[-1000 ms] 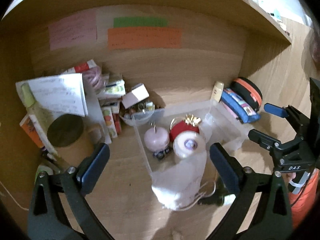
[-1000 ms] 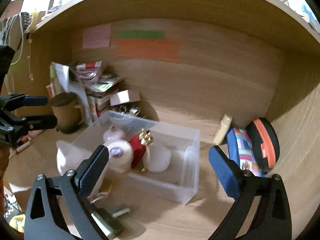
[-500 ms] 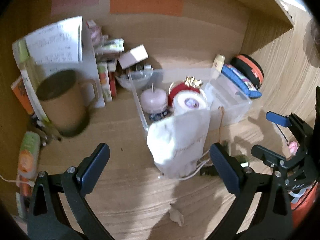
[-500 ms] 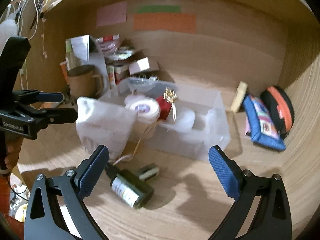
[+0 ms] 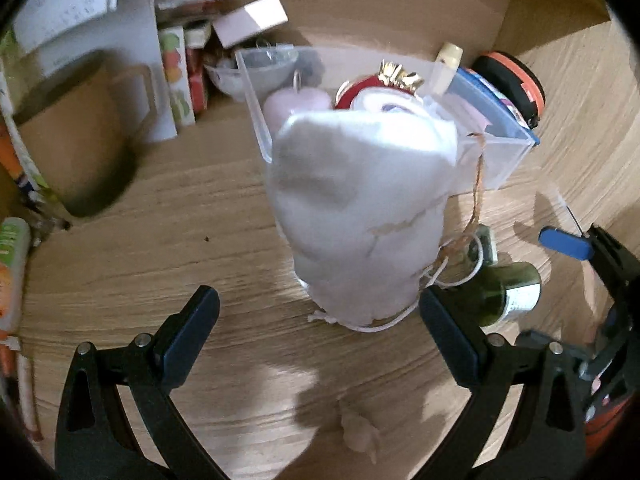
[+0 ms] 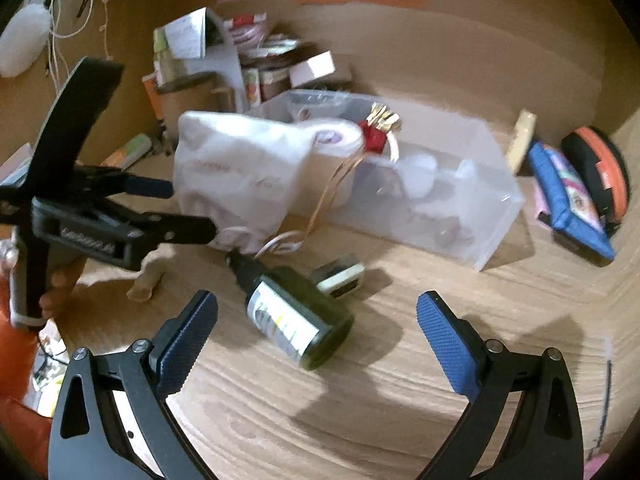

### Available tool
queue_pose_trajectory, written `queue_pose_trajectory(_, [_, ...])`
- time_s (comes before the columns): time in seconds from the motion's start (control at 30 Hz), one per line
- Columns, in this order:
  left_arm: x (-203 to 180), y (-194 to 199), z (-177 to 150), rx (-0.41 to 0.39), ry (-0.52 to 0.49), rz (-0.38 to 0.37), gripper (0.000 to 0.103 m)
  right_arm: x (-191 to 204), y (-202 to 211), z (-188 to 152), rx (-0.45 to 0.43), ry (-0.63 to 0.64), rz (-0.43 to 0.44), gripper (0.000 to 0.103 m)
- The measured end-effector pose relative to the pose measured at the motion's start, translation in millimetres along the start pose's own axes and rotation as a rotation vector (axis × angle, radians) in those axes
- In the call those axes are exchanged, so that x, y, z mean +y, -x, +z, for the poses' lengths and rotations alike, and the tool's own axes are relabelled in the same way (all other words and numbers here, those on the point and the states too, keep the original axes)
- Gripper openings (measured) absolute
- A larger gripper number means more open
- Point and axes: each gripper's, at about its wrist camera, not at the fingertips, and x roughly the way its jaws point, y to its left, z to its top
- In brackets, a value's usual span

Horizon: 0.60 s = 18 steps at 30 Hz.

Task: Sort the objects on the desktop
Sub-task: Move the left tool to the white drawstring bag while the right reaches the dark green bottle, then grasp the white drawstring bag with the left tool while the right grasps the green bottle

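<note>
Between spread left gripper [image 5: 318, 332] fingers: white pouch [image 5: 360, 208] (untouched, drawstring end nearest)

Brown mug [image 5: 76, 136] motion-blurred; clear box [image 5: 508, 148] interior partly behind white pouch [image 5: 360, 208]; bottle label [image 6: 280, 322] unreadable

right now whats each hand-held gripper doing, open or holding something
Left hand-held gripper: open, empty, the white pouch just ahead of it.
Right hand-held gripper: open, empty, above the green bottle.

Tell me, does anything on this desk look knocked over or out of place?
Yes. A dark green bottle lies on its side on the desk, in front of the clear box. A white drawstring bag leans against that box, its cords trailing loose.
</note>
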Motion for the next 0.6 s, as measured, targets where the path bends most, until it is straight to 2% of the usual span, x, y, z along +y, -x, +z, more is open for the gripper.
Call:
queue_pose_trajectory(0.17, [-1.2, -9.2, 4.1, 0.026, 0.002, -0.028, 0.101, 4.9, -11.2, -2.0, 0.045, 0.055, 0.019, 0.097])
queue_pose_trajectory(0.23, [-1.8, -12.3, 6.1, 0.033, -0.001, -0.032, 0.101, 6.9, -15.8, -2.6, 0.065, 0.077, 0.032, 0.092])
queue_pose_trajectory(0.4, [-6.2, -20.0, 10.4, 0.039, -0.011, -0.022, 0.101, 6.7, -27.0, -3.5, 0.1, 0.09, 0.047, 0.07])
queue_pose_trajectory(0.53, [-10.1, -22.1, 12.9, 0.03, -0.022, -0.023, 0.101, 6.8, -30.1, -6.1, 0.109, 0.108, 0.06, 0.064])
queue_pose_trajectory(0.6, [-11.3, -23.2, 14.6, 0.021, -0.018, -0.025, 0.101, 8.2, -29.1, -7.3, 0.108, 0.124, 0.073, 0.056])
